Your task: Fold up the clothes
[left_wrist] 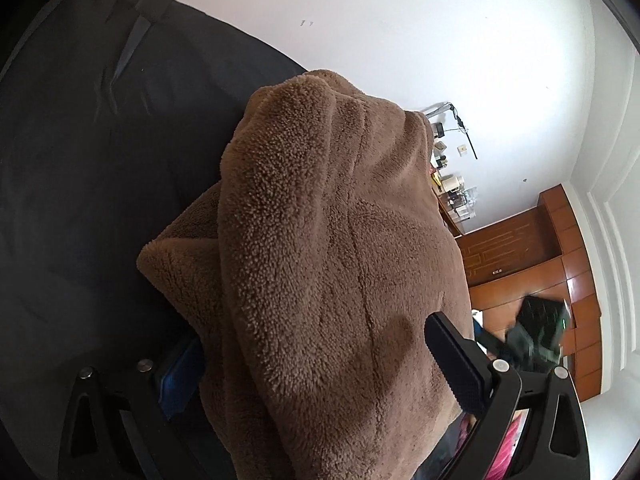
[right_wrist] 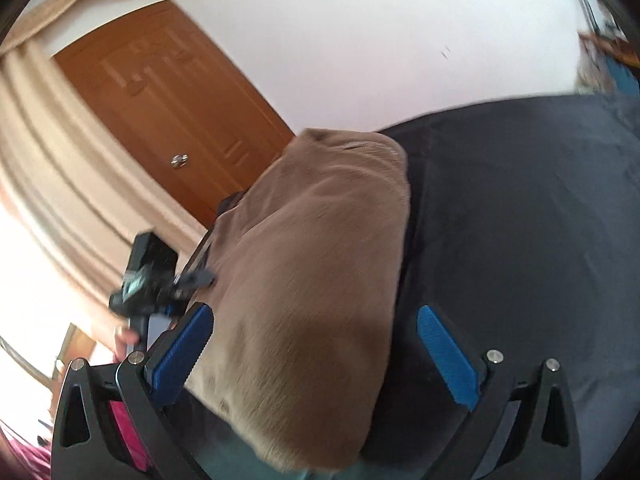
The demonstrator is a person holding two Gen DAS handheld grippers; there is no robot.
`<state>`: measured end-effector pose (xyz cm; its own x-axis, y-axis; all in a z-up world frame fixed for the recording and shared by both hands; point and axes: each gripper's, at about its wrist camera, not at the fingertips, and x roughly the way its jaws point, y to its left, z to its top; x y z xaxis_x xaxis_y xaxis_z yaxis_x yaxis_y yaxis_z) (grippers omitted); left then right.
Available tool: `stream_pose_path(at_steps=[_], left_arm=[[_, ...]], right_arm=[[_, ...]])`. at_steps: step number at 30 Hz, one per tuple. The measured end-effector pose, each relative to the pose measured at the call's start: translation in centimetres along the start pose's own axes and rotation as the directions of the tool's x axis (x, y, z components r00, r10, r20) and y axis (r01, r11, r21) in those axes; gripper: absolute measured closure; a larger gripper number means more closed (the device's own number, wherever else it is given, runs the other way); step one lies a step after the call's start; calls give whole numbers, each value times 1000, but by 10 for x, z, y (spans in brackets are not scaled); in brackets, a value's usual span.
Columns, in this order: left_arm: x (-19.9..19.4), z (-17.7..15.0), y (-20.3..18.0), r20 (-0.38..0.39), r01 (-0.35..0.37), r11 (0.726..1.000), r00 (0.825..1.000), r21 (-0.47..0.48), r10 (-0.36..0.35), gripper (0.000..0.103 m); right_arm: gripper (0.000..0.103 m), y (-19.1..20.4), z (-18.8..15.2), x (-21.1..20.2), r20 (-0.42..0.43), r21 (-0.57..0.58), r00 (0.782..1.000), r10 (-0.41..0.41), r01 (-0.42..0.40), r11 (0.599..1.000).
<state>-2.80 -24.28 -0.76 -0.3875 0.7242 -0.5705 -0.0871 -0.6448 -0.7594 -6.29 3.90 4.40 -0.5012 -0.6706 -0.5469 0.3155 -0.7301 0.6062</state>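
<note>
A brown fleece garment [left_wrist: 320, 248] lies bunched on a dark cloth surface [left_wrist: 80, 180]. In the left wrist view it fills the space between my left gripper's [left_wrist: 316, 364] wide-open fingers [left_wrist: 456, 364], draped over the gap and hiding most of the left pad. In the right wrist view the same garment [right_wrist: 312, 280] lies between my right gripper's [right_wrist: 316, 352] open blue pads [right_wrist: 444, 348], against the left pad and apart from the right one. Neither gripper pinches it. The other gripper shows blurred at each view's edge [right_wrist: 148, 276].
The dark cloth surface [right_wrist: 540, 220] spreads wide around the garment. Beyond it are a white wall, a brown wooden door [right_wrist: 168, 112], a beige curtain [right_wrist: 48, 160], wooden cabinets [left_wrist: 552, 264] and a cluttered shelf [left_wrist: 452, 176].
</note>
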Motion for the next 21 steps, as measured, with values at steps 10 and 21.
stream_pose_path(at_steps=[10, 21], left_arm=[[0, 4, 2, -6, 3, 1000, 1000, 10, -3, 1], [1, 13, 10, -19, 11, 1000, 1000, -20, -12, 1]], right_arm=[[0, -36, 33, 72, -193, 221, 974, 119, -75, 972], [1, -32, 25, 83, -247, 125, 957, 153, -125, 984]])
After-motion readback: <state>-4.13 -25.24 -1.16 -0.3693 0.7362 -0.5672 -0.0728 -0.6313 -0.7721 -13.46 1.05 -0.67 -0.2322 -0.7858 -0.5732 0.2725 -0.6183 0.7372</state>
